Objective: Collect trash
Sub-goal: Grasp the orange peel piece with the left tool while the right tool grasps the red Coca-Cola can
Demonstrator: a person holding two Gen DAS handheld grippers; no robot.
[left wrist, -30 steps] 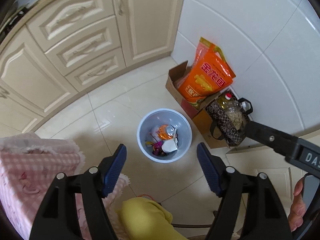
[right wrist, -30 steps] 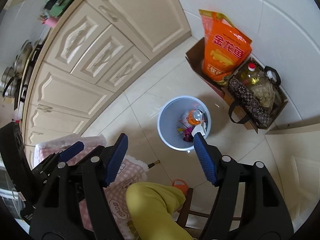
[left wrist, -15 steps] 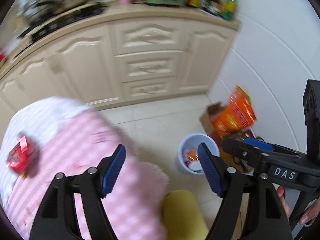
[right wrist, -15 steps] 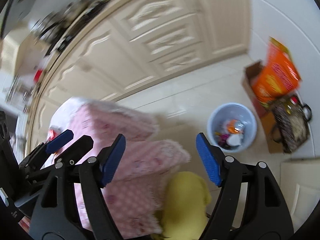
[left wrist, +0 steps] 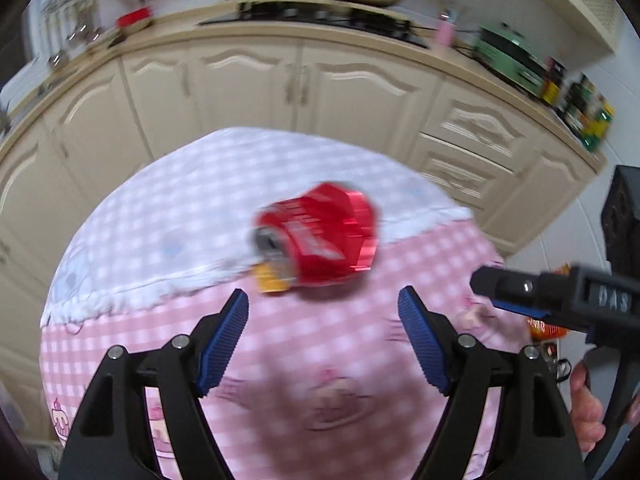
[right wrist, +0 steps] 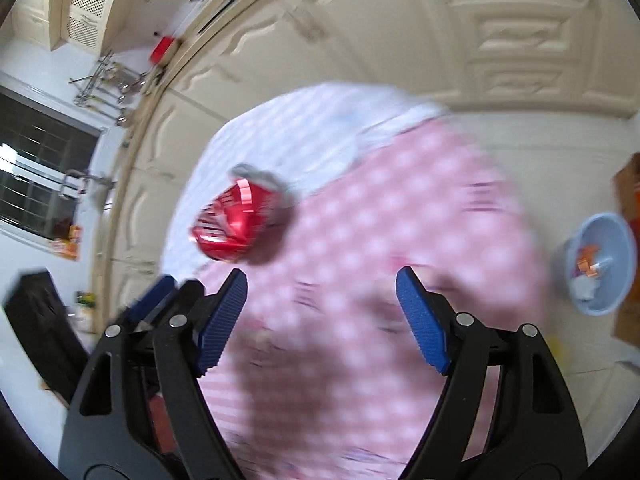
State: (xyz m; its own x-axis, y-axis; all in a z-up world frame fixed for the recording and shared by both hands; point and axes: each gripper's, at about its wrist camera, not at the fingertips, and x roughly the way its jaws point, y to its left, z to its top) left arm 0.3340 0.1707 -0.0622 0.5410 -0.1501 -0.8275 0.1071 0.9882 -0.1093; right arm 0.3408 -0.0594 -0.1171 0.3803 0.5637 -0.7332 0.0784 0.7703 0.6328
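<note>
motion-blurred red can (left wrist: 320, 238) and checked tablecloth (left wrist: 360, 360)

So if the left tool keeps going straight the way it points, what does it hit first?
Probably the crushed red can lying on the pink checked tablecloth, just ahead of the open left tool; blur makes depth uncertain.

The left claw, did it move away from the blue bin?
Yes. The left claw swung away from the bin to the pink tablecloth, now facing the red can.

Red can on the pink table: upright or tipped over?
Tipped over. The crushed red can lies on its side on the checked tablecloth, its grey end facing sideways.
</note>
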